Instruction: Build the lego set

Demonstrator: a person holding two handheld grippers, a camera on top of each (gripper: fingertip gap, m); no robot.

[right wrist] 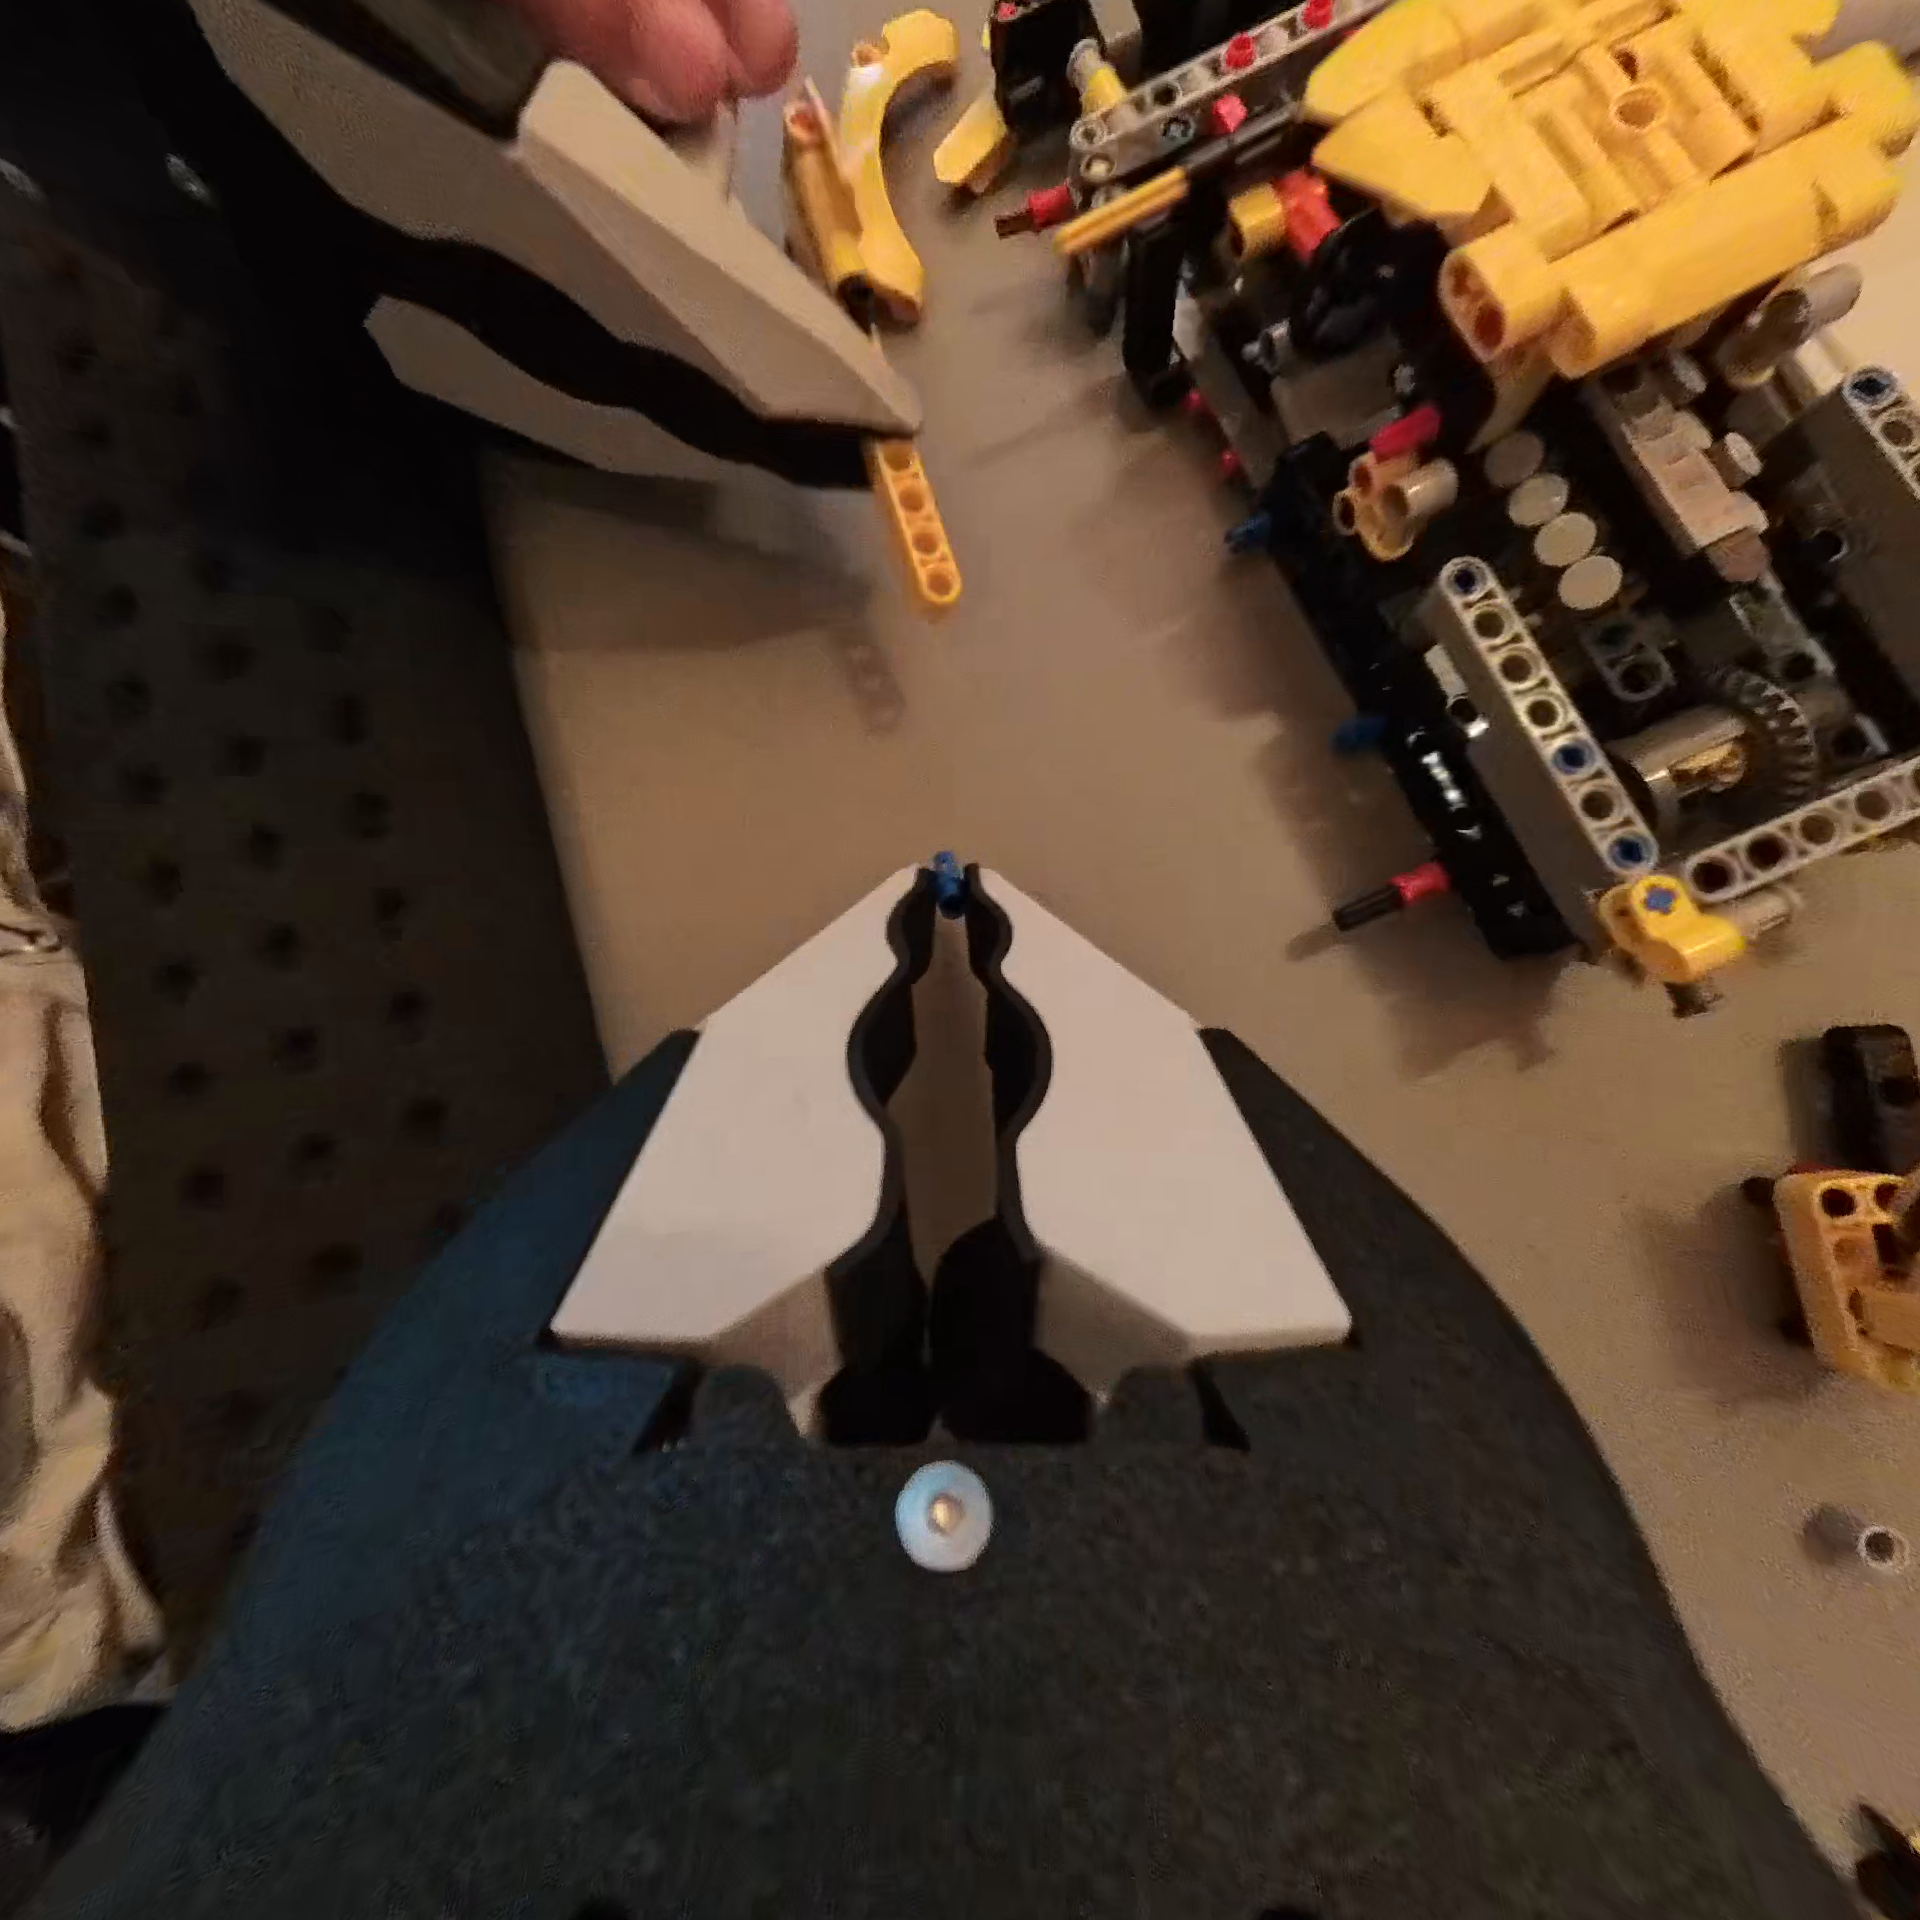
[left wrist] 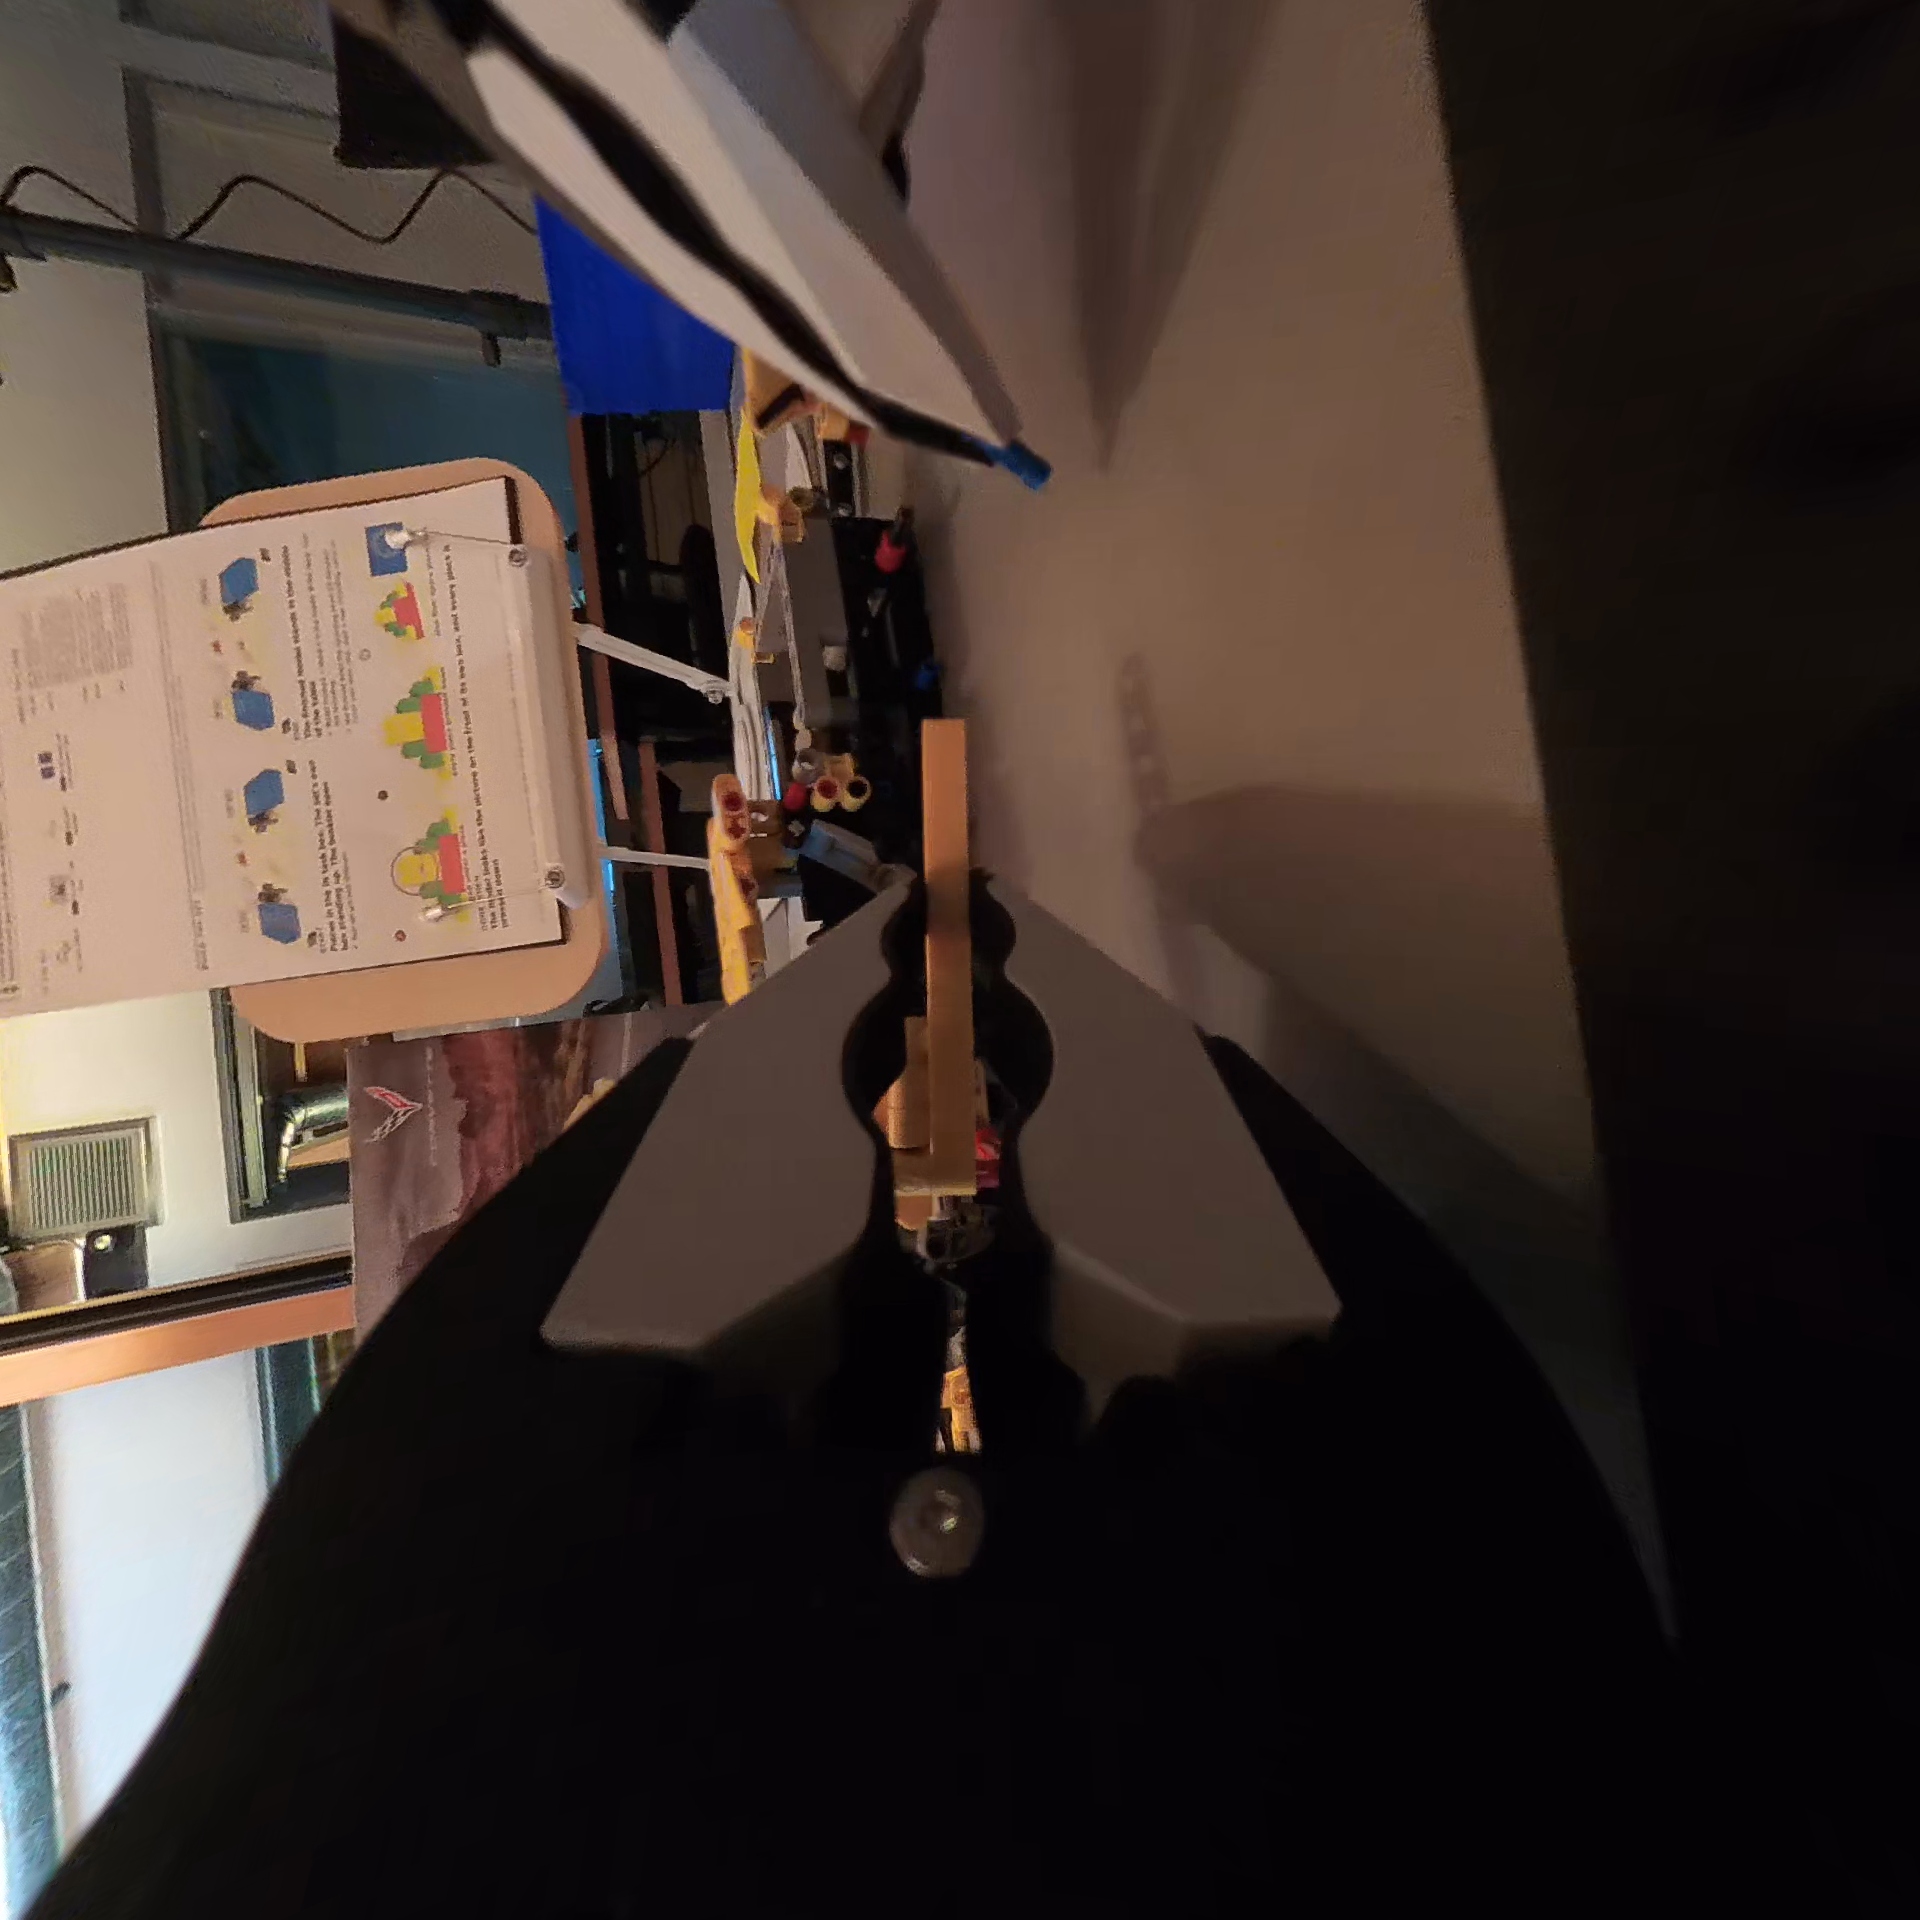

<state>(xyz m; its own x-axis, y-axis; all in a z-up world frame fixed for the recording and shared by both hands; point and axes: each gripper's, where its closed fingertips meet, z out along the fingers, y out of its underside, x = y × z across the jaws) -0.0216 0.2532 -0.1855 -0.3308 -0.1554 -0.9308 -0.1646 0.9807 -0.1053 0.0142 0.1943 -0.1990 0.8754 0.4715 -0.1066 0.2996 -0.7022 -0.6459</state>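
Note:
My left gripper (left wrist: 943,894) is shut on a long yellow holed beam (left wrist: 943,821) that sticks out past its tips; the view is rolled sideways. In the right wrist view the left gripper (right wrist: 868,442) hangs at upper left with the yellow beam (right wrist: 920,530) held above the table. My right gripper (right wrist: 948,883) is shut on a small blue pin (right wrist: 947,878) at its very tips. The right gripper also shows in the left wrist view (left wrist: 1003,442), with the blue pin (left wrist: 1023,464). The half-built yellow and black car model (right wrist: 1558,436) stands at upper right.
Loose yellow curved parts (right wrist: 873,197) lie at the top behind the left gripper. A yellow and black sub-assembly (right wrist: 1849,1288) sits at the right edge. A black perforated board (right wrist: 260,831) borders the table on the left. An instruction sheet on a stand (left wrist: 291,748) stands behind the table. The grippers' ends are close to 8 cm from one another.

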